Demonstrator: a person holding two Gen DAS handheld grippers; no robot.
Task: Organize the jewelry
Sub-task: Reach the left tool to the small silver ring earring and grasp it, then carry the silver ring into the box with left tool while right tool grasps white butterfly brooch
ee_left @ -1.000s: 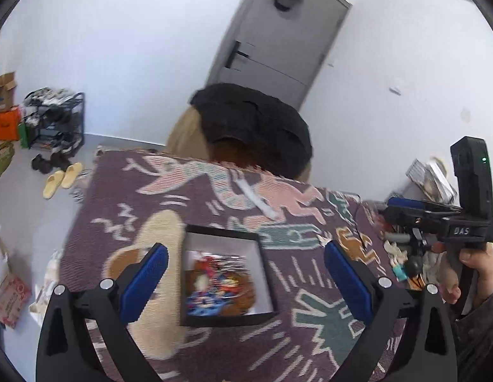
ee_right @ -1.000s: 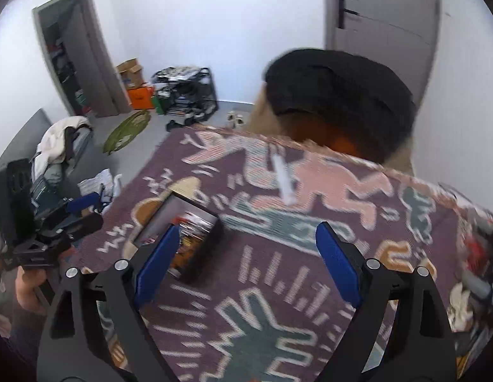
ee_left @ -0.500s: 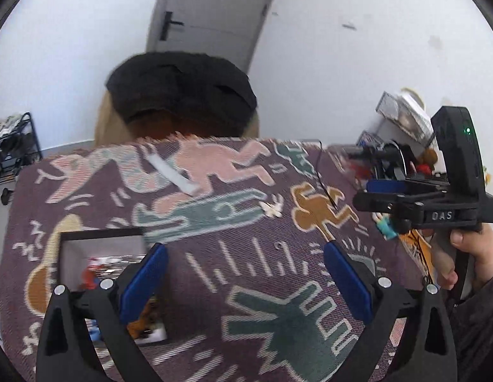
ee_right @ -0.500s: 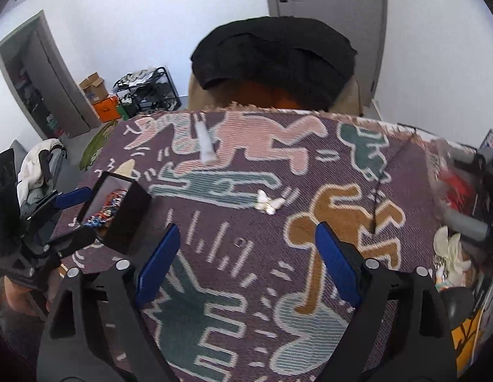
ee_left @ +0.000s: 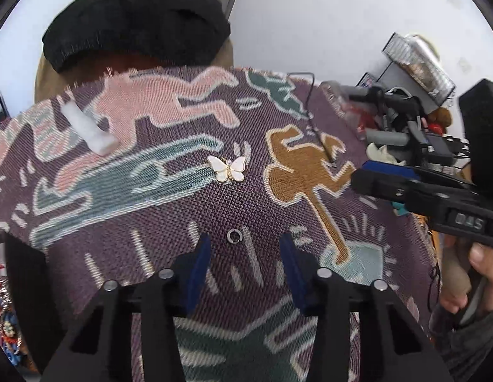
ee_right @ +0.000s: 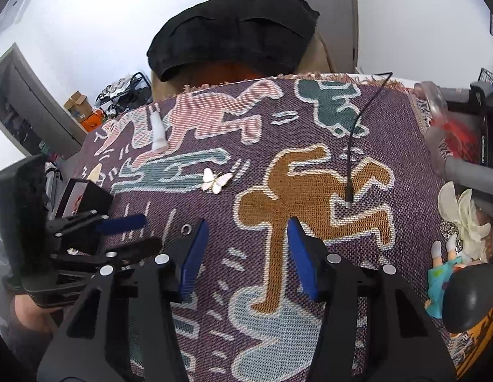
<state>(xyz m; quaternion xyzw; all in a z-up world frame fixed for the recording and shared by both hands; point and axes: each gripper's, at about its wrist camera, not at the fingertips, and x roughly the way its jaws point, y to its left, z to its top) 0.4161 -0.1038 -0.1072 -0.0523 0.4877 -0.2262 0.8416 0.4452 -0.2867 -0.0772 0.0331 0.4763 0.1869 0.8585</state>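
Note:
A white butterfly brooch (ee_left: 227,168) (ee_right: 216,180) lies on the patterned cloth (ee_left: 170,222). A small metal ring (ee_left: 235,236) (ee_right: 186,229) lies nearer to me. My left gripper (ee_left: 244,245) (ee_right: 147,232) points down at the ring. Its jaws are closing, and the ring lies on the cloth at their tips with no pad touching it. My right gripper (ee_right: 246,232) (ee_left: 362,178) hangs over the brown figure, jaws closing on nothing. The black jewelry box (ee_right: 84,197) (ee_left: 23,270), with colourful pieces inside, sits at the cloth's left side.
A white strip (ee_left: 87,127) lies on the pink figure. A black cable with a plug (ee_right: 349,159) runs in from the far edge. Dolls and clutter (ee_right: 459,219) crowd the right edge. Behind the table stands a chair under a black cloth (ee_right: 233,25).
Both grippers swung right across the cloth and dropped lower, and both sets of jaws narrowed. The box slid to the left edge of view; the brooch and ring came into view.

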